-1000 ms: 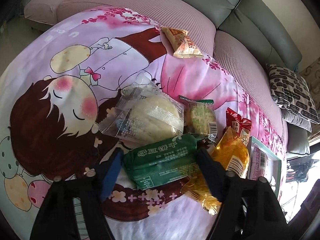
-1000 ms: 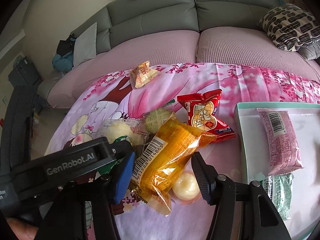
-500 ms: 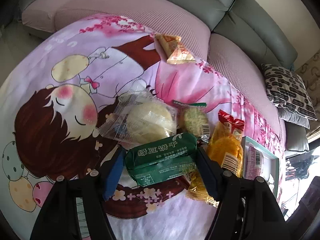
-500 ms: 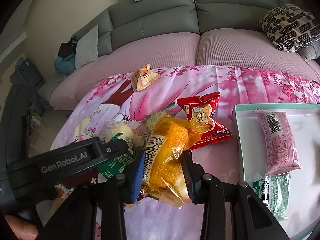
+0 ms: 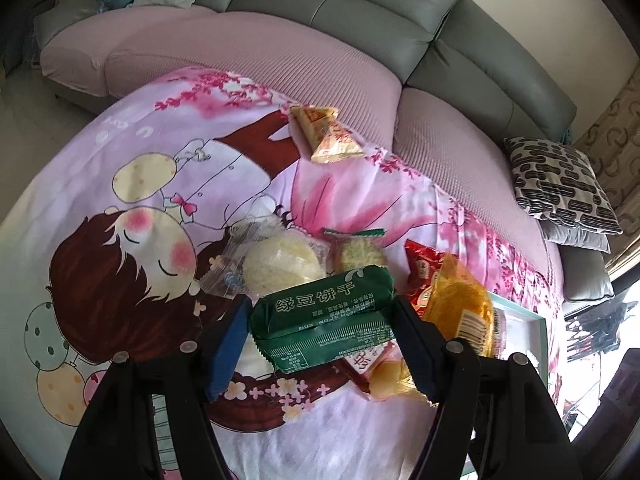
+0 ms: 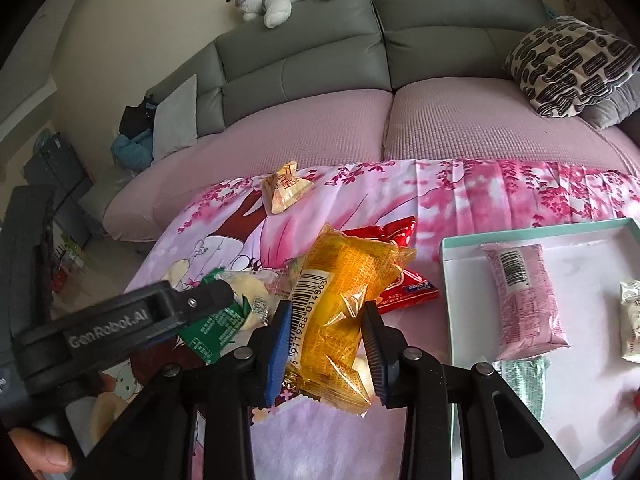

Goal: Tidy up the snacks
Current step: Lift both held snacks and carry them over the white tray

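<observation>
Between left fingers (image 5: pixel 320 336): green packet (image 5: pixel 324 320), seemingly gripped | right fingers (image 6: pixel 326 344) clamp yellow packet (image 6: pixel 340 312)

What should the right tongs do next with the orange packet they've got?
Probably carry it right and set it in the tray. The right tongs are shut on the orange packet, lifted off the cloth, and the tray beside it holds a pink packet with bare white floor to spare. The left tongs grip the green packet, so keep clear of them.

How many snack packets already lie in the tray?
3 visible: pink packet mid-tray, pale green packet just below it, white packet at the right edge. More may lie out of frame.
</observation>
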Motion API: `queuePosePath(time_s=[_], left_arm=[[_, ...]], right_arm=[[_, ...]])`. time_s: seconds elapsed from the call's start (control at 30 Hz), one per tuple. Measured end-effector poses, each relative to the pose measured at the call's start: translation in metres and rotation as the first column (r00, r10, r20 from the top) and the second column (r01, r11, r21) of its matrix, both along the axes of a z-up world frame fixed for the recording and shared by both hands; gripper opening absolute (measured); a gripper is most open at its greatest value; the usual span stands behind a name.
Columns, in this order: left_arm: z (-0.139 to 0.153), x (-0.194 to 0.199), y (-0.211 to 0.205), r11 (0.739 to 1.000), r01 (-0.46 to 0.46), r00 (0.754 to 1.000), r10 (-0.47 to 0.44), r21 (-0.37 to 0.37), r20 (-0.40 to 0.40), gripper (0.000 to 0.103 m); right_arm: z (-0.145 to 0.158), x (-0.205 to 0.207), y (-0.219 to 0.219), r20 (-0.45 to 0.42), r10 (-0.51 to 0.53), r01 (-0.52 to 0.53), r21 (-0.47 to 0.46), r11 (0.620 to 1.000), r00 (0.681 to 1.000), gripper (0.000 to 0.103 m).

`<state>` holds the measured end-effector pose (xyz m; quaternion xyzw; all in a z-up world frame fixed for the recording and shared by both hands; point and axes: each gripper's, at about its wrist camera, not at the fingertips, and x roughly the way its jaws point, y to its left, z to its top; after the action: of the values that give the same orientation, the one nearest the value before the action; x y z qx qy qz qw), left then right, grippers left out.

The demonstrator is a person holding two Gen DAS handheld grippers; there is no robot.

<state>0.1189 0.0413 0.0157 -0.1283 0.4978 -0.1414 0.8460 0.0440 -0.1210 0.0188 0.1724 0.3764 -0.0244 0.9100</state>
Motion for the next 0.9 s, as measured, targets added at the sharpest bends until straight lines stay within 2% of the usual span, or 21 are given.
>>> queuePosePath(time_s=[0.3, 0.57, 0.73, 0.9], left_arm=[[0.011, -0.007, -0.013, 0.999, 0.033, 0.998, -0.033, 0.009, 0.045, 0.072], [0.028, -0.019, -0.041, 0.994, 0.103, 0.989, -0.106, 0.032, 0.106, 0.072], [0.039, -0.031, -0.074, 0.982, 0.183, 0.971, -0.187, 0.044, 0.151, 0.072], [0.043, -0.047, -0.110, 0.961, 0.268, 0.944, -0.277, 0.072, 0.181, 0.072]], right_arm=[[0.005, -0.011, -0.014, 0.003, -0.025, 0.025, 0.008, 1.000, 1.000, 0.037], [0.014, -0.029, -0.045, 0.024, -0.094, 0.093, 0.028, 0.995, 0.995, 0.037], [0.022, -0.051, -0.087, 0.041, -0.196, 0.194, 0.039, 0.980, 0.980, 0.037], [0.027, -0.081, -0.141, 0.054, -0.339, 0.337, 0.042, 0.940, 0.939, 0.037]])
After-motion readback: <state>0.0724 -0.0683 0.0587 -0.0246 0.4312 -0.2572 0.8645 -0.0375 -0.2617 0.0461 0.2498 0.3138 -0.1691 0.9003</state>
